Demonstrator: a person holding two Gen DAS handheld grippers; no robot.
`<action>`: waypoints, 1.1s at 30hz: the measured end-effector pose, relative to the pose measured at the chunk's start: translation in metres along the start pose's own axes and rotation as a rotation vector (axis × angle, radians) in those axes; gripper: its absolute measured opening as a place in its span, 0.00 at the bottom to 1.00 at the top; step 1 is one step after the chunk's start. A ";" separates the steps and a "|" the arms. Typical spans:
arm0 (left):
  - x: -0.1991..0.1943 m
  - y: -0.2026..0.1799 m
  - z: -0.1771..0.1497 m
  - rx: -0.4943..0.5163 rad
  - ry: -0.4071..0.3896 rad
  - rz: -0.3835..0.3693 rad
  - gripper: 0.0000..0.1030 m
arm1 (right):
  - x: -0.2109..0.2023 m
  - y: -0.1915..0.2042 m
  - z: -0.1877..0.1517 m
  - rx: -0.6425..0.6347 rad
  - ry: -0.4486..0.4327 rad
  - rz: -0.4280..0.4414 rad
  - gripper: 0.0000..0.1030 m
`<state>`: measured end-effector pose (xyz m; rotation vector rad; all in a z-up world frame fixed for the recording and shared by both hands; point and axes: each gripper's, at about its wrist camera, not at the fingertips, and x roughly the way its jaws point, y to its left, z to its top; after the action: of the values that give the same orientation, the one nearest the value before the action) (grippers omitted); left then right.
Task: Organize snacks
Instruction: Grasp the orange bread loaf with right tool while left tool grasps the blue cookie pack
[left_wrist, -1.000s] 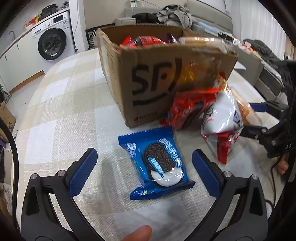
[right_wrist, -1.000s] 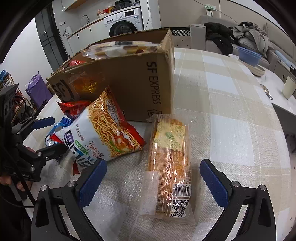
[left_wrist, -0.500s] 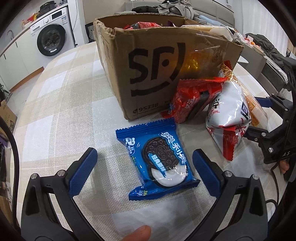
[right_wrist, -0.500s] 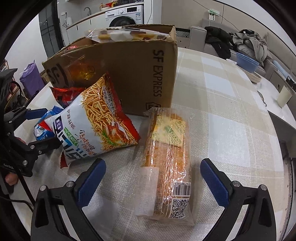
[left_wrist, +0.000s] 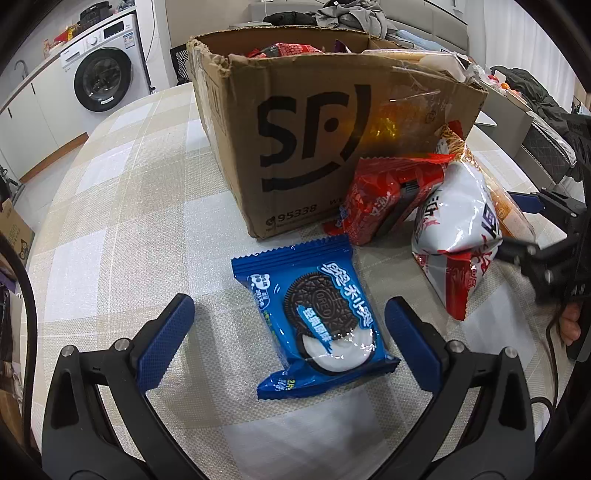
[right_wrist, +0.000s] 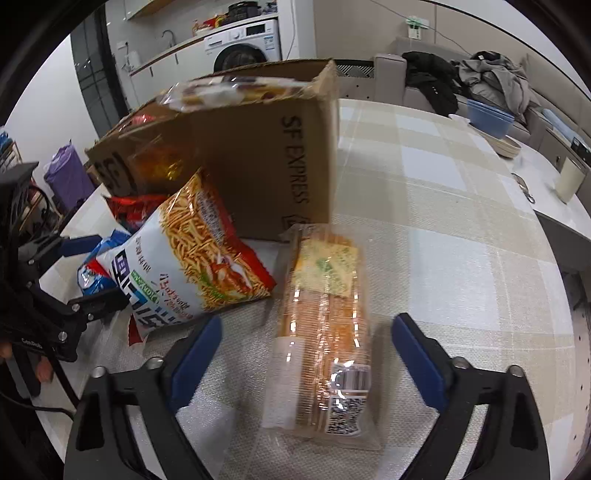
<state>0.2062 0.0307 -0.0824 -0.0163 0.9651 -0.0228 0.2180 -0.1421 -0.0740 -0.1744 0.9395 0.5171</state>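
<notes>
A blue Oreo packet (left_wrist: 317, 317) lies flat on the table, between the fingers of my open left gripper (left_wrist: 288, 343). A clear pack of orange crackers (right_wrist: 325, 325) lies between the fingers of my open right gripper (right_wrist: 306, 358). A white noodle-snack bag (right_wrist: 192, 258) leans by the cardboard SF box (right_wrist: 258, 162); the bag also shows in the left wrist view (left_wrist: 458, 229). A red packet (left_wrist: 380, 195) leans on the box (left_wrist: 314, 129), which holds several snacks. Neither gripper touches its packet.
The checked tablecloth (right_wrist: 443, 229) runs to the right of the box. A cup (right_wrist: 570, 181) and stacked bowls (right_wrist: 495, 129) stand at the far right edge. A washing machine (left_wrist: 103, 77) stands beyond the table. The other gripper (left_wrist: 554, 254) shows at right.
Both grippers have moved closer to their packets. The Oreo packet and the cracker pack now sit further in between the fingers. Nothing has been taken hold of.
</notes>
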 end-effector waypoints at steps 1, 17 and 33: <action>0.000 0.000 0.000 0.000 0.000 0.000 1.00 | -0.002 -0.002 0.000 0.014 -0.008 0.005 0.81; 0.000 0.001 0.000 0.000 0.000 0.000 1.00 | -0.008 -0.018 0.002 0.082 -0.049 0.131 0.37; -0.014 -0.006 -0.006 0.041 -0.049 -0.046 0.49 | -0.012 -0.025 -0.001 0.124 -0.075 0.159 0.37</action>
<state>0.1935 0.0253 -0.0743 -0.0015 0.9147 -0.0843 0.2239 -0.1681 -0.0671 0.0321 0.9134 0.6063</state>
